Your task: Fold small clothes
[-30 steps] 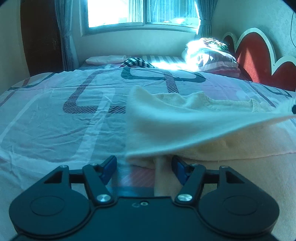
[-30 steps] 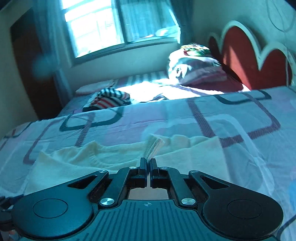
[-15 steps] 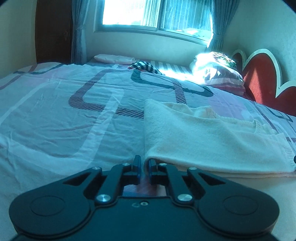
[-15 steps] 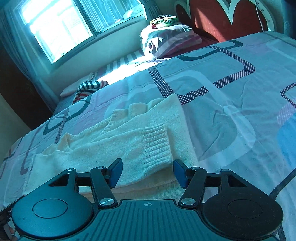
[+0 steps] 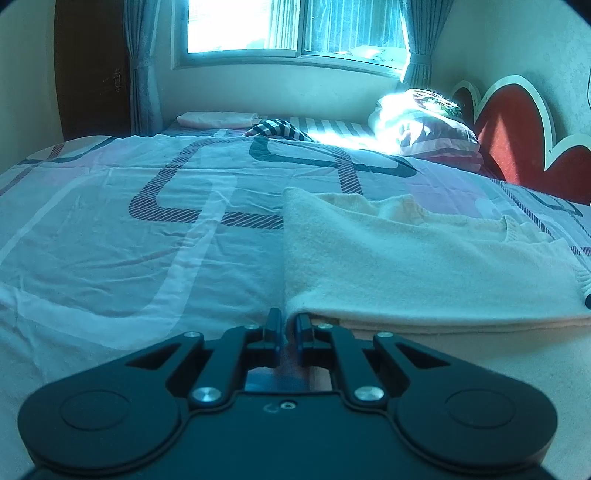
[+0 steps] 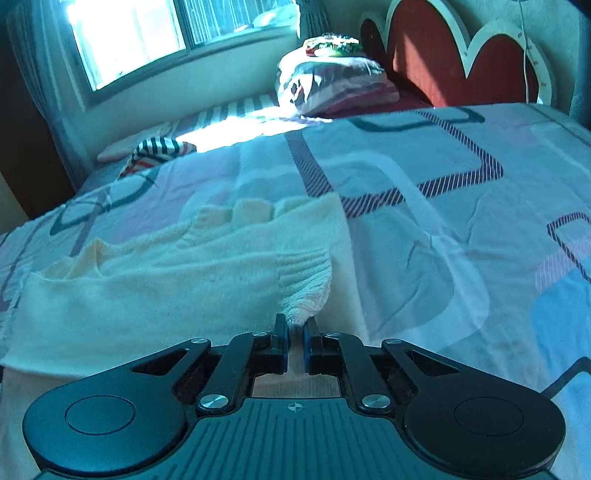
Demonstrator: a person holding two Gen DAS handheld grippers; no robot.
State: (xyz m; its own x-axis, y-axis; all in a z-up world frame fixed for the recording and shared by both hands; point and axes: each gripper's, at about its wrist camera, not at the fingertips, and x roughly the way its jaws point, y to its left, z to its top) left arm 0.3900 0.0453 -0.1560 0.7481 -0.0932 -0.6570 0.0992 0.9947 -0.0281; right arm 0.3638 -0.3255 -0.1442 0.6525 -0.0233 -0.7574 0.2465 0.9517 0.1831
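A cream knitted sweater (image 5: 413, 266) lies on the bed (image 5: 147, 236), folded over itself so that an upper layer rests on a lower one. From the left wrist view it occupies the right half of the bed surface; from the right wrist view it occupies the left half. The bed carries a pale sheet printed with dark striped rounded rectangles.

Left gripper (image 5: 287, 325): the fingers (image 5: 272, 326) are clenched at the near left corner of the upper sweater layer. Cream fabric shows in the narrow gap between them, so they are grasping that corner. The folded edge runs away from the gripper toward the far side of the bed.

Right gripper (image 6: 295, 334): the fingers (image 6: 280, 338) are clenched on the ribbed cuff (image 6: 306, 288) of a sleeve lying across the body of the sweater. The cuff is bunched to a point where it enters the gap.

Beyond the sweater, at the far edge of the bed, a black-and-white striped garment (image 5: 279, 130) lies crumpled, with a pale pink folded item (image 5: 216, 119) just beside it. A patterned pillow stack (image 6: 332, 85) sits against the red headboard with white scalloped trim (image 6: 443, 59). A window with curtains (image 5: 295, 29) fills the far wall, and sunlight falls across the bed near the pillows.
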